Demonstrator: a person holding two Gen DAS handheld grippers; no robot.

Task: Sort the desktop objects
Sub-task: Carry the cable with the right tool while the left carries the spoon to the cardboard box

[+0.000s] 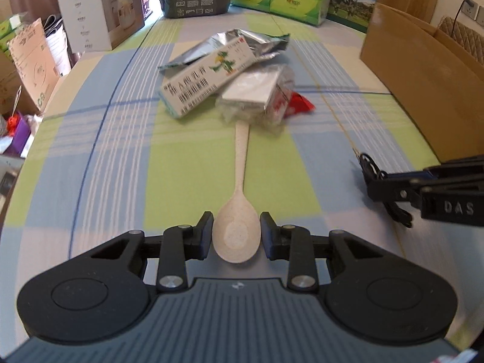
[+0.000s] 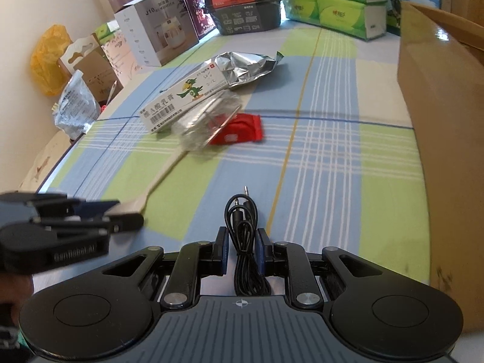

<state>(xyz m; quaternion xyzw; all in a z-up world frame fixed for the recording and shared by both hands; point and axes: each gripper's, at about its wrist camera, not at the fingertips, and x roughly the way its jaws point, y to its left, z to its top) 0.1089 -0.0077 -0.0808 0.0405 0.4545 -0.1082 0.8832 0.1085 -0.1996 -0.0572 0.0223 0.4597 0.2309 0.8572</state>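
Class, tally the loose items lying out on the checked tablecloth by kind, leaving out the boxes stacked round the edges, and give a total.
Spoon: 1, its bowl between the left hand-held gripper's fingers
Audio cable: 1, between the right hand-held gripper's fingers
Ointment carton: 1
Silver foil pouch: 1
Clear-wrapped box: 1
Red packet: 1
Total: 6

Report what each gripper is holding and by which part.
The left gripper brackets the spoon at its bowl; contact cannot be told. The right gripper straddles the coiled black cable mid-bundle; a firm hold cannot be told.
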